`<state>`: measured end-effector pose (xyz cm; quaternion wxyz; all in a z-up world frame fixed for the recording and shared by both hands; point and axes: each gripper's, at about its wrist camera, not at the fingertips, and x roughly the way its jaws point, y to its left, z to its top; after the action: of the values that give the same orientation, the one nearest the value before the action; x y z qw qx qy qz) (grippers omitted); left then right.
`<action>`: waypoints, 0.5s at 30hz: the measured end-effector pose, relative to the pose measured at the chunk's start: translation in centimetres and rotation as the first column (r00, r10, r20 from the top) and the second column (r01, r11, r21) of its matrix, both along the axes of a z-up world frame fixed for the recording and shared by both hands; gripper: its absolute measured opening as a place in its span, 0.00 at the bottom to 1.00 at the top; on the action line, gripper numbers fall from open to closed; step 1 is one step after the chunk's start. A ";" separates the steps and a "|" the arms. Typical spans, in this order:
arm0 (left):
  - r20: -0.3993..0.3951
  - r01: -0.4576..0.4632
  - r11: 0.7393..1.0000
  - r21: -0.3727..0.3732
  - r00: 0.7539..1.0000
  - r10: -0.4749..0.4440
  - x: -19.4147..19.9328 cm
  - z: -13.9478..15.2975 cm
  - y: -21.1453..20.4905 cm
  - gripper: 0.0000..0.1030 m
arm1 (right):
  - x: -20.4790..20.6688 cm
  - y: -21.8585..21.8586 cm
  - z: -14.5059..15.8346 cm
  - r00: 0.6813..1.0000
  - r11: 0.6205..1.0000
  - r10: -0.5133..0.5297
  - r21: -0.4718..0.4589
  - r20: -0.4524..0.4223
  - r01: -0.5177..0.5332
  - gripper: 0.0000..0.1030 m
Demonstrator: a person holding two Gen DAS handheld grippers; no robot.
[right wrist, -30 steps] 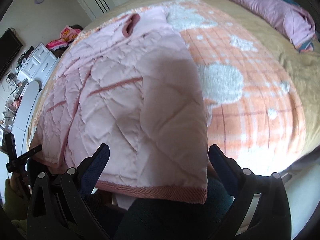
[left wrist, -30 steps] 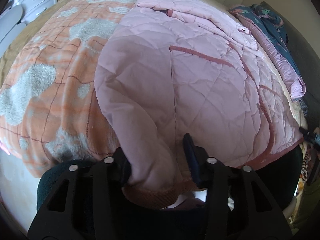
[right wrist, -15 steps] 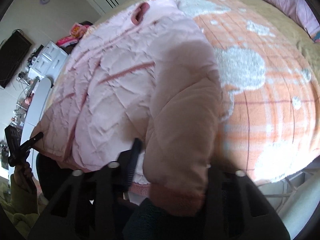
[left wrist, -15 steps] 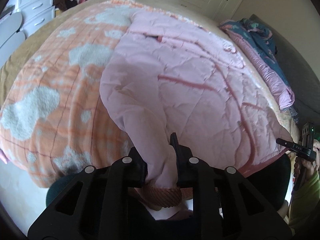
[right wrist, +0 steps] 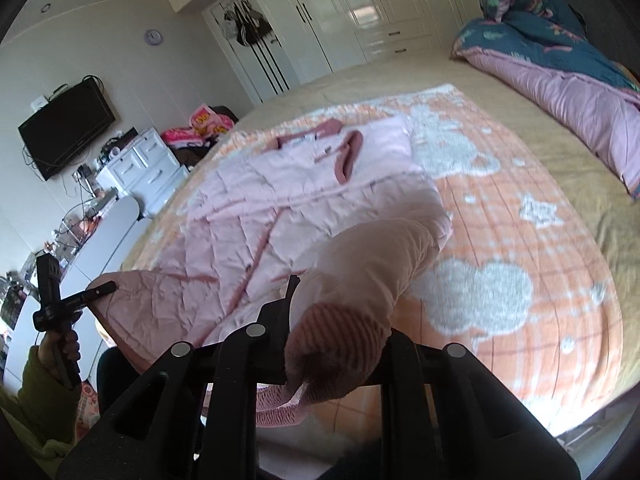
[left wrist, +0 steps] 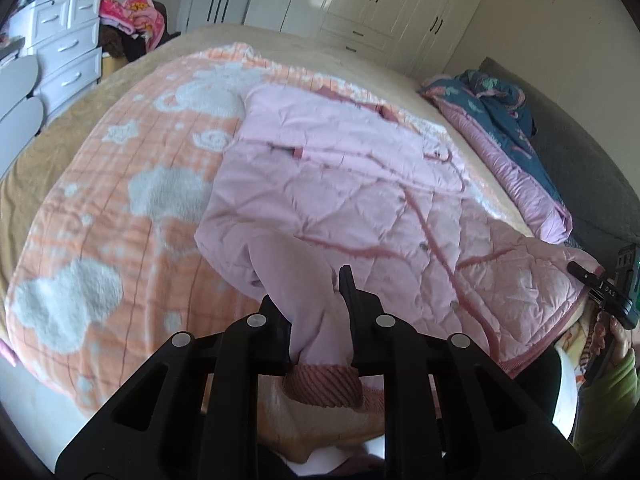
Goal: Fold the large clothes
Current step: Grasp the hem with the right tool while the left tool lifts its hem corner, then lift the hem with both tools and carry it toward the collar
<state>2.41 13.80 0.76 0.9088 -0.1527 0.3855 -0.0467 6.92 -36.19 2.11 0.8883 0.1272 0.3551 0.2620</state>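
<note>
**Both sleeve ends clamped and hanging above the bed**

A pink quilted jacket (left wrist: 352,184) is lying spread on an orange and white blanket (left wrist: 120,208) that is covering the near part of the bed (right wrist: 480,92). The collar is pointing toward the far wardrobes (left wrist: 384,4), and the hem is hanging over the near edge.

The left gripper (left wrist: 316,300) is holding one sleeve (left wrist: 292,272) just above its ribbed cuff (left wrist: 324,384); its jaws are pressing tight on the fabric, and the cuff is dangling below them. The right gripper (right wrist: 340,312) is doing the same with the other sleeve (right wrist: 380,256): its jaws have just been closing and are now clamped on the cloth, though one is hiding behind the bunched cuff (right wrist: 336,332). Both sleeves are arching up off the jacket body into the jaws.

A rolled blue and pink quilt (right wrist: 560,52) is lying along the far side of the bed, well apart from the jacket. A white dresser (left wrist: 68,52) is standing beside the bed, and a dark screen (right wrist: 68,128) is hanging on the wall. A hand in a green sleeve (right wrist: 60,344) is showing at the edge of the right view.
</note>
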 end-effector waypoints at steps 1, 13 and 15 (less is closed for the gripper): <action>0.010 -0.003 1.000 0.000 1.000 0.003 0.2 0.4 0.0 0.11 | 0.3 0.2 0.5 1.000 1.000 0.002 0.005 0.012 -0.002 0.16; 0.103 -0.043 0.999 0.020 0.994 0.040 1.4 3.8 0.7 0.11 | 2.1 -0.2 3.5 0.997 0.998 -0.036 0.058 0.066 0.032 0.16; 0.112 -0.049 0.999 0.006 0.993 0.048 1.6 4.2 1.0 0.11 | 2.4 -0.2 3.9 0.997 0.997 -0.042 0.068 0.070 0.037 0.16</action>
<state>4.04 14.77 5.01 0.9306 -0.1550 0.3302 -0.0316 9.31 -36.38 6.01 0.9006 0.1543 0.3119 0.2604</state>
